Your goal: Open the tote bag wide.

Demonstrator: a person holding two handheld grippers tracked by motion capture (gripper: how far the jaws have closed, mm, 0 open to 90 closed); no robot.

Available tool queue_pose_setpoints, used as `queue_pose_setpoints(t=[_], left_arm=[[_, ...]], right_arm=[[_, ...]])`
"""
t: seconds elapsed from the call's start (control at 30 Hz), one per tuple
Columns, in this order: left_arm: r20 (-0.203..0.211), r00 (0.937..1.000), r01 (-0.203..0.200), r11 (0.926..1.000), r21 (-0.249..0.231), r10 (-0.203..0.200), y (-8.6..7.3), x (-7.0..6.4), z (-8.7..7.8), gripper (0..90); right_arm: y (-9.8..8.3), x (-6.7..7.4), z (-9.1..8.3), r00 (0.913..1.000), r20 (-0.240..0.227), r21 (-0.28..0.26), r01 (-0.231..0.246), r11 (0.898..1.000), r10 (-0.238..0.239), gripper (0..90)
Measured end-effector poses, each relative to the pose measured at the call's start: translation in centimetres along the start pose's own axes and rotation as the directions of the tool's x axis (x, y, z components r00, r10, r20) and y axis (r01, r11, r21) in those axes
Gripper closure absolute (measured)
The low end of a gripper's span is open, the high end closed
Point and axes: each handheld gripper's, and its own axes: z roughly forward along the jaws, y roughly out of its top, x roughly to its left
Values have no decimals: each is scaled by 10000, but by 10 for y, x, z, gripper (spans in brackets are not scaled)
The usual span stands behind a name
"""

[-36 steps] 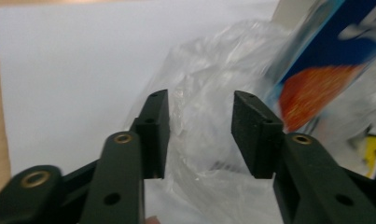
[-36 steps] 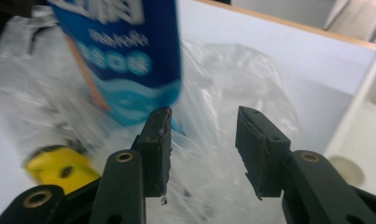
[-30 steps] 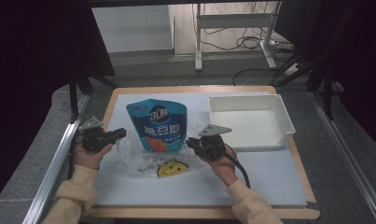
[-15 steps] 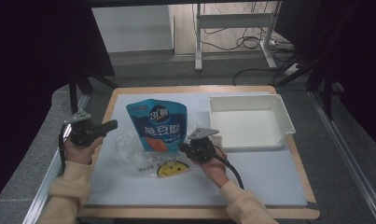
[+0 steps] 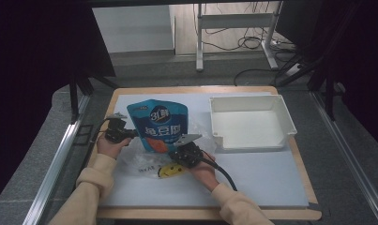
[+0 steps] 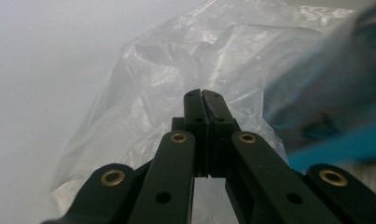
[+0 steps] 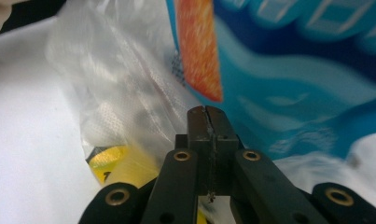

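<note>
1. Blue pouch (image 5: pixel 159 125) lies flat on the white surface (image 5: pixel 252 173), near centre; its lower end sits over/inside a clear plastic bag (image 5: pixel 144 159). Which of the two is hard to tell, high view too coarse.
2. Clear bag also carries a yellow smiley print or item (image 5: pixel 170 171) at its 5 o'clock corner.
3. White tray (image 5: pixel 286 123) at 3 o'clock of the pouch, just beside it; nothing in it.
4. Left gripper (image 5: pixel 130 134) at the pouch's 9 o'clock edge. In the left gripper view the fingers (image 6: pixel 195 109) are pressed together, just been closing, tips against the crinkled bag film; can't tell if film is pinched.
5. Right gripper (image 5: pixel 173 157) at the pouch's 6 o'clock end. Fingers (image 7: pixel 197 122) pressed together too, just been closing, tips at the bag/pouch edge; nothing clearly betw. them.
</note>
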Motion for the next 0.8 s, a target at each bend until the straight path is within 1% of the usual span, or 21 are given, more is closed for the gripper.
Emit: queue_pose_setpoints(t=[0.07, 0.13, 0.17, 0.2, 0.3, 0.33, 0.4, 0.53, 0.67, 0.73, 0.77, 0.8], left_arm=[[-19, 10000, 66, 9999, 99, -65, 0, 4, 7, 900], [114, 9999, -1, 9998, 185, -1, 0, 8, 13, 899], [154, 9999, -22, 9998, 191, 19, 0, 9, 15, 900], [188, 9998, -17, 9997, 228, 12, 0, 10, 18, 899], [164, 9999, 31, 9996, 287, -36, 0, 15, 24, 899], [186, 9998, 58, 9995, 306, -64, 0, 16, 25, 899], [216, 9997, 50, 9994, 333, -57, -1, 17, 27, 899], [158, 9999, -40, 9995, 302, 35, -1, 15, 26, 899], [99, 9999, -63, 9993, 357, 59, -2, 13, 29, 900], [69, 9999, -80, 9991, 424, 77, -2, 13, 31, 900], [40, 9999, -104, 9989, 446, 102, -3, 13, 32, 900], [-47, 9999, -136, 9988, 469, 138, -3, 12, 33, 900]], right_arm=[[-1, 1, 3, 10000, -40, 74, 62, 10000, -62, 893], [-4, 4, 7, 9999, -156, 231, 69, 9997, -66, 893], [-5, 4, 8, 9997, -223, 263, 123, 9996, -118, 892], [-6, 6, 11, 9992, -390, 304, 130, 9995, -118, 893], [-7, 7, 12, 9990, -421, 378, 165, 9991, -149, 893], [-8, 8, 13, 9984, -535, 422, 226, 9989, -203, 893], [-8, 9, 13, 9983, -546, 422, 249, 9988, -225, 893], [-7, 8, 11, 9983, -574, 276, 43, 9996, -27, 893], [-3, 8, 9, 9994, -360, 23, 6, 10000, -5, 893], [-2, 8, 12, 9997, -230, 48, 66, 10000, -65, 892], [-2, 9, 16, 9997, -247, 172, 30, 9998, -25, 892], [-2, 9, 16, 9997, -247, 172, 30, 9998, -25, 892]])
